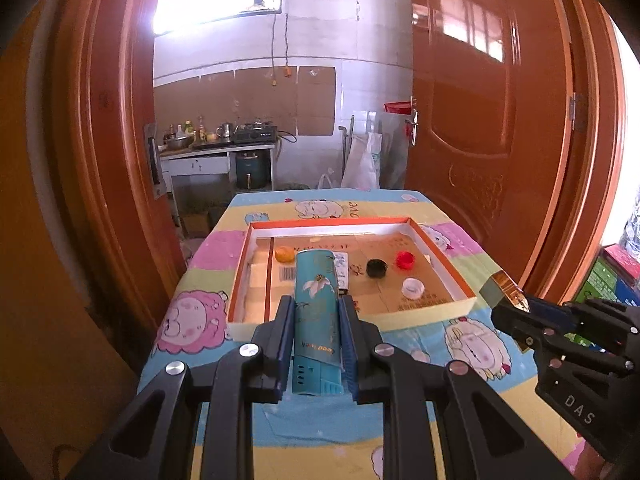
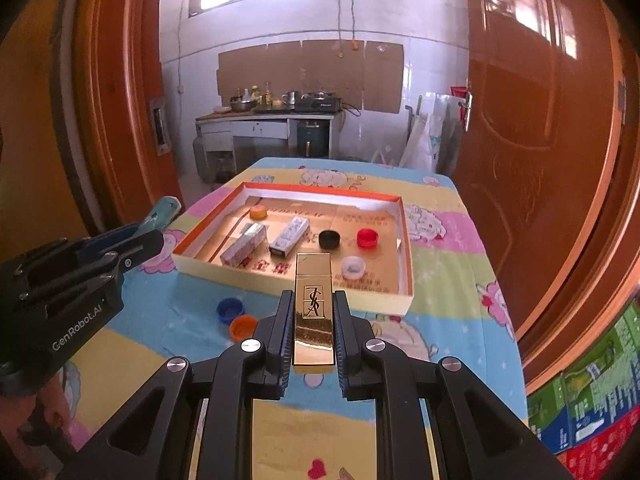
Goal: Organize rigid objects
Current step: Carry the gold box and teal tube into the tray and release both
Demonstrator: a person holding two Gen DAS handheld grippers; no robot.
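Note:
My left gripper [image 1: 315, 312] is shut on a teal flowered tube [image 1: 316, 312], held above the table just in front of the orange-rimmed shallow box [image 1: 444, 258]. My right gripper [image 2: 313, 308] is shut on a gold YSL case [image 2: 313, 304], also held before the box [image 2: 406, 248]. Inside the box lie an orange cap [image 2: 258, 212], a black cap [image 2: 329, 239], a red cap [image 2: 368, 237], a white cap [image 2: 353, 267] and two small cartons [image 2: 245, 245] [image 2: 289, 236]. The right gripper shows at the right of the left wrist view [image 1: 516, 304].
A blue cap [image 2: 230, 308] and an orange cap [image 2: 243, 327] lie on the cartoon tablecloth [image 2: 448, 280] left of my right gripper. Wooden doors stand on both sides. Coloured cartons [image 2: 592, 392] sit at the lower right. A kitchen counter is behind the table.

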